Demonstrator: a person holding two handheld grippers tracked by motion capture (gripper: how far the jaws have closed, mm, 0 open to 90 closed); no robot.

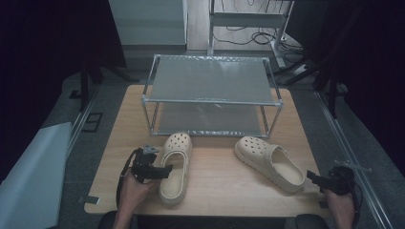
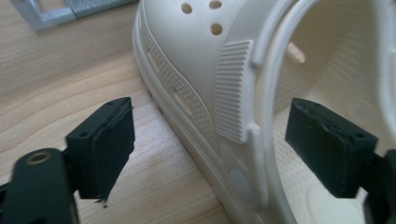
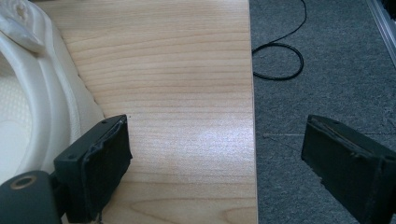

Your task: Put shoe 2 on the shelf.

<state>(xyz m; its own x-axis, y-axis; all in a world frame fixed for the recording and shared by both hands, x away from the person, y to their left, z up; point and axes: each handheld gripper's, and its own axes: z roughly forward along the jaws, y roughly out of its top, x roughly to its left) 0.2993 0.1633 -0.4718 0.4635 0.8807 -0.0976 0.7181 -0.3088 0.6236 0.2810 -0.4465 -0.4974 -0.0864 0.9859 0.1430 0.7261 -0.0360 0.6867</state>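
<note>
high view: both clogs on table (image 1: 210, 183) in front of empty rack (image 1: 210, 78), none shelved yet; left gripper (image 2: 205, 149) wide, straddling left clog (image 1: 175, 164) side wall w/o pinching, right gripper (image 3: 219, 163) wide, holding nothing, beside right clog (image 1: 270, 162).

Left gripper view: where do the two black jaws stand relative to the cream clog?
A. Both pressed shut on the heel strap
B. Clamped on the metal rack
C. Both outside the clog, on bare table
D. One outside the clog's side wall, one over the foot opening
D: the left gripper straddles the side wall of the clog, one pad over the wooden table, the other over the foot opening, neither pad pressing on it.
</note>
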